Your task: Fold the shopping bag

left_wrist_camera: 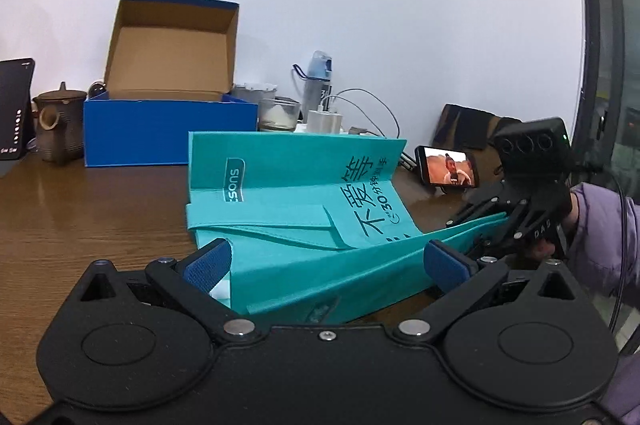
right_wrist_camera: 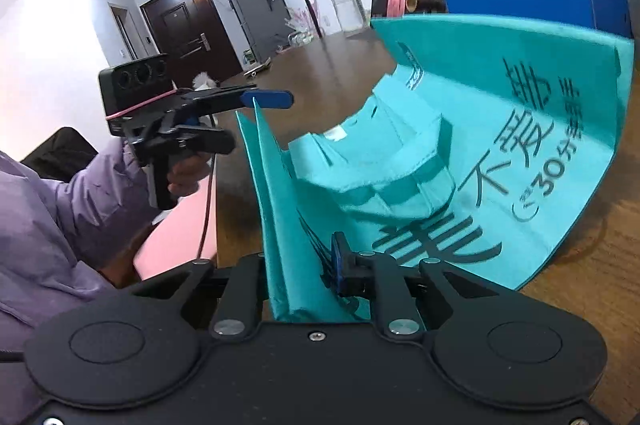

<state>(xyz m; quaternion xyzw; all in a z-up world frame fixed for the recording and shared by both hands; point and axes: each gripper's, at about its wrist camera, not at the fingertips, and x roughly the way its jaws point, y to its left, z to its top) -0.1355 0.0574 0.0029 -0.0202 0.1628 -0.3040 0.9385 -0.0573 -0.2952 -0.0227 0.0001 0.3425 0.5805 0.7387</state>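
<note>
The brown wooden bench (left_wrist_camera: 92, 209) fills the middle of the left view, and only the right view shows the room's dark door (right_wrist_camera: 182, 21) at upper left. The teal shopping bag (left_wrist_camera: 296, 209) lies half folded on the bench at centre. The left tongs (left_wrist_camera: 328, 257) gape wide around its near edge, while the right tongs (right_wrist_camera: 308, 265) pinch a raised fold.

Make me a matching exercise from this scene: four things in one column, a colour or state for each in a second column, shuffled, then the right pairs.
Things:
1. shopping bag
2. cardboard box
3. phone
4. left gripper

States:
A. lid standing open
B. screen lit, propped on its side
C. teal, partly folded on the table
D. jaws apart

Pairs: 1-C, 2-A, 3-B, 4-D
</note>
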